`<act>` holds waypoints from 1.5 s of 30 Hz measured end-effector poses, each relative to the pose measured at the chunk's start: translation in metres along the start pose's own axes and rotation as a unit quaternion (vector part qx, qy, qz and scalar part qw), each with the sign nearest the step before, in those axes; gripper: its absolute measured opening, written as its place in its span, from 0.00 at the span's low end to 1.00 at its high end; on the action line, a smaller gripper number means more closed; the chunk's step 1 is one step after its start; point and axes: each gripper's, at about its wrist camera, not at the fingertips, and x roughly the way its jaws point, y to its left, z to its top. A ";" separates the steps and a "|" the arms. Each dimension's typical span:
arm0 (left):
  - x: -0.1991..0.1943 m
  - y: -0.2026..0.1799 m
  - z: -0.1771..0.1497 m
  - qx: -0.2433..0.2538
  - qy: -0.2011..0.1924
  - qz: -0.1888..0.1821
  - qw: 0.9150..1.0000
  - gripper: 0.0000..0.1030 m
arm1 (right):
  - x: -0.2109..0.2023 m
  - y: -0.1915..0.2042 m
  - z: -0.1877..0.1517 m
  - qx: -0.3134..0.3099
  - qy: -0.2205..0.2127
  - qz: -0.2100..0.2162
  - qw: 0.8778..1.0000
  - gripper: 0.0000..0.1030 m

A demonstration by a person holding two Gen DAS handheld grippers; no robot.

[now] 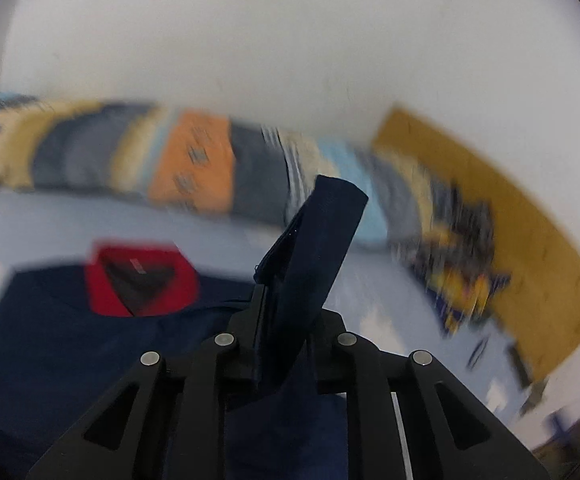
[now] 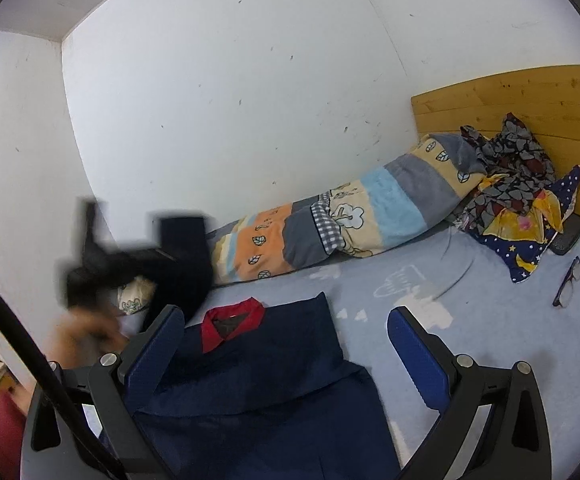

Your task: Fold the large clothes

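Navy shirt (image 2: 250, 384) w/ red collar (image 2: 230, 322) lies flat at near edge of bed (image 2: 489, 320). Left gripper (image 1: 286, 280) pinches its sleeve (image 1: 313, 240), lifted prob. to fold inward. Right gripper (image 2: 286, 344) jaws wide apart, holding nothing, above shirt

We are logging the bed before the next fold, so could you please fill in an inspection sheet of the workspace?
Surface: light blue bed sheet with white cloud prints.
Job's things: navy shirt with red collar, lying on the sheet.
Clutter: rolled patchwork blanket along the wall, crumpled patterned cloths, eyeglasses.
Grippers: left gripper shut on a fold of navy cloth; right gripper open above the shirt.
Cables: black cable at left.
Surroundings: white wall, wooden headboard.
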 end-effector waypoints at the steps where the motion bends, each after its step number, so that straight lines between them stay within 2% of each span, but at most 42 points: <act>1: 0.022 -0.005 -0.017 0.009 0.015 0.010 1.000 0.18 | 0.000 0.001 0.000 -0.001 0.002 0.002 1.000 1.00; 4: 0.088 -0.006 -0.081 0.012 0.077 0.026 0.997 0.21 | 0.001 0.003 -0.001 -0.007 0.004 0.004 1.000 1.00; 5: 0.098 -0.003 -0.098 0.009 0.096 0.025 0.995 0.27 | 0.001 0.004 0.000 -0.008 0.003 0.005 1.000 1.00; 6: 0.113 -0.002 -0.116 0.008 0.117 0.022 0.993 0.38 | 0.000 0.003 0.000 -0.007 0.003 0.006 1.000 1.00; 7: 0.118 -0.002 -0.126 0.011 0.131 0.023 0.991 0.45 | 0.000 0.003 -0.001 -0.007 0.002 0.005 1.000 1.00; 10: 0.109 -0.017 -0.138 0.058 0.128 0.022 0.990 0.71 | 0.001 0.000 0.000 -0.001 0.001 0.006 1.000 1.00; 11: 0.098 -0.021 -0.138 0.073 0.123 0.016 0.990 0.82 | 0.000 -0.001 0.001 0.001 0.000 0.004 1.000 1.00; 12: 0.083 -0.023 -0.130 0.086 0.110 0.009 0.990 0.84 | 0.000 -0.002 0.002 0.003 -0.001 0.004 1.000 1.00; 15: 0.042 -0.022 -0.105 0.108 0.070 -0.007 0.992 0.87 | -0.002 -0.003 0.003 0.009 -0.009 0.001 1.000 1.00; 17: 0.019 -0.006 -0.090 0.115 0.047 0.013 0.992 0.91 | -0.002 -0.004 0.003 0.009 -0.013 -0.002 1.000 1.00; 20: -0.011 0.046 -0.078 0.125 0.014 0.098 0.987 0.91 | 0.003 -0.005 0.002 0.009 -0.004 -0.009 1.000 1.00; 22: -0.018 0.088 -0.079 0.112 0.018 0.151 0.982 0.91 | 0.008 -0.008 0.001 0.011 0.006 -0.014 1.000 1.00; 24: -0.031 0.144 -0.084 0.079 0.028 0.205 0.975 0.91 | 0.013 -0.011 -0.001 0.016 0.016 -0.017 1.000 1.00; 27: -0.047 0.226 -0.104 0.027 0.049 0.279 0.959 0.91 | 0.021 -0.012 -0.004 0.018 0.026 -0.024 0.999 1.00; 29: -0.052 0.271 -0.121 -0.015 0.085 0.303 0.949 0.91 | 0.026 -0.011 -0.006 0.018 0.033 -0.027 0.999 1.00; 30: -0.053 0.297 -0.132 -0.047 0.109 0.299 0.947 0.94 | 0.029 -0.010 -0.008 0.017 0.037 -0.027 0.999 1.00; 31: -0.058 0.311 -0.137 -0.079 0.107 0.269 0.954 0.95 | 0.032 -0.008 -0.009 0.017 0.040 -0.027 0.999 1.00; 32: -0.066 0.320 -0.138 -0.109 0.098 0.253 0.956 0.94 | 0.034 -0.007 -0.010 0.016 0.043 -0.027 0.999 1.00; 34: -0.079 0.321 -0.132 -0.112 0.089 0.276 0.950 0.94 | 0.039 -0.003 -0.013 0.011 0.047 -0.029 0.998 1.00; 37: -0.103 0.296 -0.117 -0.081 0.047 0.278 0.956 0.94 | 0.047 0.003 -0.018 0.001 0.054 -0.032 0.998 1.00; 40: -0.122 0.268 -0.111 -0.070 0.023 0.267 0.961 0.94 | 0.064 0.009 -0.025 -0.017 0.077 -0.024 0.997 1.00; 42: -0.125 0.248 -0.113 -0.054 0.024 0.262 0.963 0.94 | 0.087 0.012 -0.036 -0.022 0.112 -0.013 0.993 1.00; 44: -0.124 0.229 -0.119 -0.036 0.028 0.268 0.962 0.94 | 0.122 0.012 -0.053 -0.026 0.173 0.009 0.985 1.00; 45: -0.123 0.220 -0.124 -0.031 0.031 0.269 0.962 0.94 | 0.137 0.011 -0.063 -0.027 0.193 0.006 0.981 1.00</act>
